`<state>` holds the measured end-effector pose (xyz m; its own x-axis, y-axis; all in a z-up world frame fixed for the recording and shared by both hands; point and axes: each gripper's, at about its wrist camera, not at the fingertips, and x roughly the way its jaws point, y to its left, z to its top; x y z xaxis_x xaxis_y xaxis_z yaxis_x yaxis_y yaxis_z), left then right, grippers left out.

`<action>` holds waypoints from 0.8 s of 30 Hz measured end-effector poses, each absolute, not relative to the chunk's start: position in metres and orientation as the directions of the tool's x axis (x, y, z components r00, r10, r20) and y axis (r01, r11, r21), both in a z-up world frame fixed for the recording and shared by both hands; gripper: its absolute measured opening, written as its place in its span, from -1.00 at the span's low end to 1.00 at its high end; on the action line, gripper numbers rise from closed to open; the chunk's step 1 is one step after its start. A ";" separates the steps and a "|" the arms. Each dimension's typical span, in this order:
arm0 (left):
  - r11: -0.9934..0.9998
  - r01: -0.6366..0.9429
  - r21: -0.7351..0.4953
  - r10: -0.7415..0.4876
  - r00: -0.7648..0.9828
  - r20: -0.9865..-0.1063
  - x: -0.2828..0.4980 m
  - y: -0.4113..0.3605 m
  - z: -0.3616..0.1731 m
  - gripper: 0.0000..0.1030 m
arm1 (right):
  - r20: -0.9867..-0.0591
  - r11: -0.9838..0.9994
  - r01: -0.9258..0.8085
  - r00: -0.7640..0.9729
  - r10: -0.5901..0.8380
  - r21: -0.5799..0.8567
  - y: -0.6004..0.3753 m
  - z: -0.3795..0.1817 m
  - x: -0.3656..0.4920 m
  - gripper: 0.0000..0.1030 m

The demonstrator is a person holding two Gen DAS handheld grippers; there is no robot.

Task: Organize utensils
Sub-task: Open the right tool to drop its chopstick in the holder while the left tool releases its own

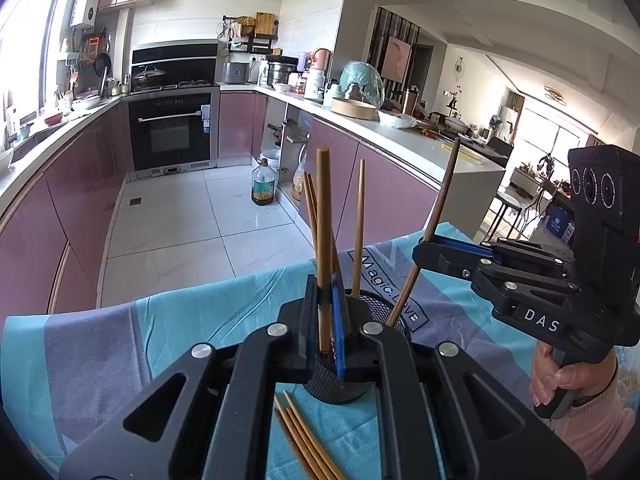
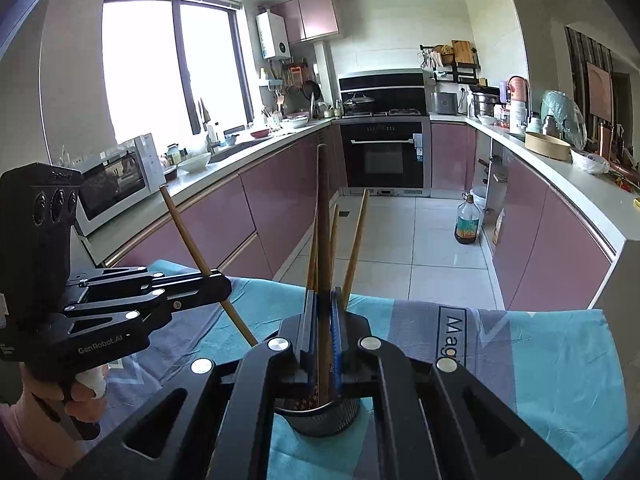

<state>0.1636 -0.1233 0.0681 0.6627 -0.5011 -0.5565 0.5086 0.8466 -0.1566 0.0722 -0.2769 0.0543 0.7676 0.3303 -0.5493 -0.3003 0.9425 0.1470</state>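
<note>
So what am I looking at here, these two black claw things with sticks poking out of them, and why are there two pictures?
Each picture comes from a camera mounted on a hand-held tool, looking along its tongs. The big black shape at the bottom is that tool itself; the other tool shows at the side, gripped by a person's hand. The left tongs are shut on a wooden chopstick, the right tongs on a darker one, both over a black mesh holder already containing chopsticks. It stands on a blue and grey cloth; loose chopsticks lie beside it.
</note>
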 end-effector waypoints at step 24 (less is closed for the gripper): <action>0.859 0.483 -0.173 -0.486 0.658 -0.575 0.187 -0.112 0.047 -0.53 | -0.560 0.943 -0.268 0.759 0.332 0.196 -0.282 0.044 0.080 -0.53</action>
<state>0.1869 -0.1116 0.0470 0.6580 -0.4857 -0.5754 0.4828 0.8585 -0.1726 0.0804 -0.2821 0.0436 0.7591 0.3319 -0.5600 -0.2681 0.9433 0.1957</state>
